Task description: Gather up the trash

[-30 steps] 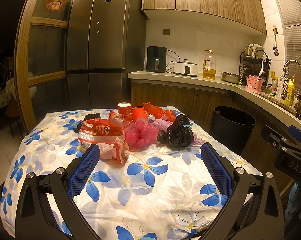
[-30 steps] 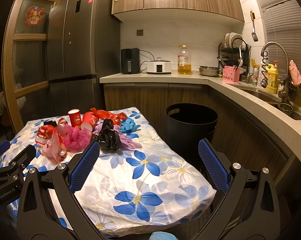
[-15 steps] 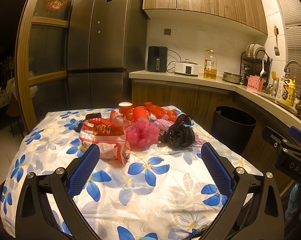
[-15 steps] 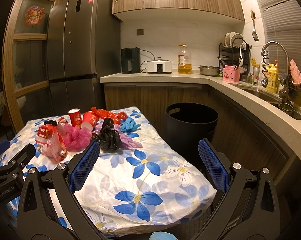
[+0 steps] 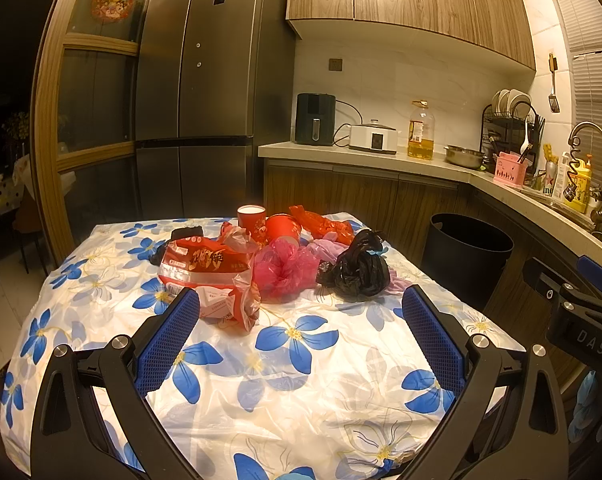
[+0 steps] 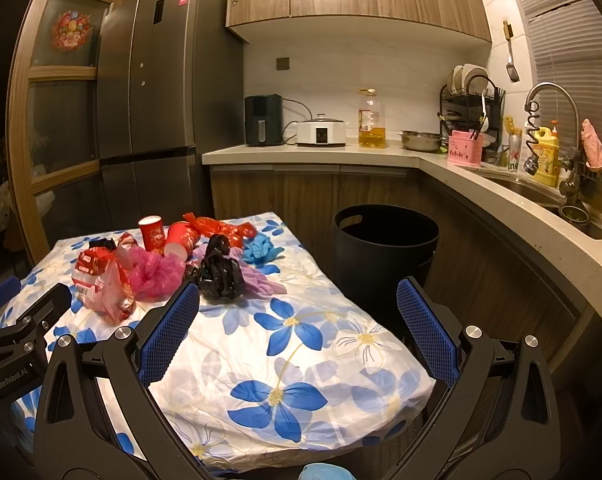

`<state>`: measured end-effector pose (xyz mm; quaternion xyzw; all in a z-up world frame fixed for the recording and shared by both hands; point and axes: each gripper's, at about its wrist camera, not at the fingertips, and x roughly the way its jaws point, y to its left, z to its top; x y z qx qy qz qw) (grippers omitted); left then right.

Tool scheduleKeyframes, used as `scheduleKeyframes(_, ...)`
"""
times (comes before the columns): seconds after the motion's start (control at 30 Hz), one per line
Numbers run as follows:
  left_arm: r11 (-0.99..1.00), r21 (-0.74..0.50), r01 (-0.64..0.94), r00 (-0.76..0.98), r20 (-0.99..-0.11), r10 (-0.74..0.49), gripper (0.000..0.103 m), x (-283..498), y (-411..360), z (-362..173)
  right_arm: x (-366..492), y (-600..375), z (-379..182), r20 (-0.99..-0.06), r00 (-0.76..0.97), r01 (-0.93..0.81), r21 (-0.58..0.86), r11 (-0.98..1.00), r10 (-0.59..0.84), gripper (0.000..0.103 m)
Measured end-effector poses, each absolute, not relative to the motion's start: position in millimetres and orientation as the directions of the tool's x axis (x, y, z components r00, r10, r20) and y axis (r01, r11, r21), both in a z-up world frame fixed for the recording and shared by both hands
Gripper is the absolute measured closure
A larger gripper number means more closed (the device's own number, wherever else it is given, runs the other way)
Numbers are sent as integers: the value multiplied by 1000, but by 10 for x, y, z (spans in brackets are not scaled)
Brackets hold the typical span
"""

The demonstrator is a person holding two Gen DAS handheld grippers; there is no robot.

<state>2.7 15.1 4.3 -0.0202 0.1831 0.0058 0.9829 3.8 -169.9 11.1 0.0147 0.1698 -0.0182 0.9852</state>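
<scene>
A heap of trash lies mid-table on the flowered cloth (image 5: 301, 384): a red-and-clear snack bag (image 5: 207, 276), a pink crumpled bag (image 5: 285, 268), a knotted black bag (image 5: 357, 270), two red paper cups (image 5: 252, 216), an orange wrapper (image 5: 325, 224). From the right wrist the same black bag (image 6: 221, 274), pink bag (image 6: 155, 272) and a blue glove (image 6: 261, 250) show. A black bin (image 6: 385, 248) stands beyond the table's right edge. My left gripper (image 5: 301, 320) and right gripper (image 6: 297, 316) both hover open and empty, short of the heap.
A grey fridge (image 5: 205, 88) and a wooden-framed glass door (image 5: 89, 100) stand behind the table. The counter (image 6: 321, 152) carries an air fryer, a cooker and an oil bottle; a sink and faucet (image 6: 553, 128) are at right. The other gripper's body (image 5: 581, 320) shows at the right edge.
Both views have shifted very slightly; the trash heap sits marginally nearer in the left wrist view. Neither gripper has changed its opening.
</scene>
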Motion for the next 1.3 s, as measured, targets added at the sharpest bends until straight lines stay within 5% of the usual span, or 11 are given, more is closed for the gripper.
scheduleKeyframes(0.8, 993, -68, -101, 934, -350, 71, 7, 219, 422, -184, 363, -1653, -175, -323, 944, -52, 55, 997, 68, 6)
scheduleKeyframes(0.93, 989, -72, -127, 925, -369, 92, 12, 356, 521, -330, 606, -1602, -290, -319, 941, -91, 73, 993, 110, 20)
scheduleKeyframes(1.3, 977, -55, -208, 902, -397, 170, 24, 985, 724, -530, 1327, -1355, -462, -327, 915, -213, 104, 971, 236, 32)
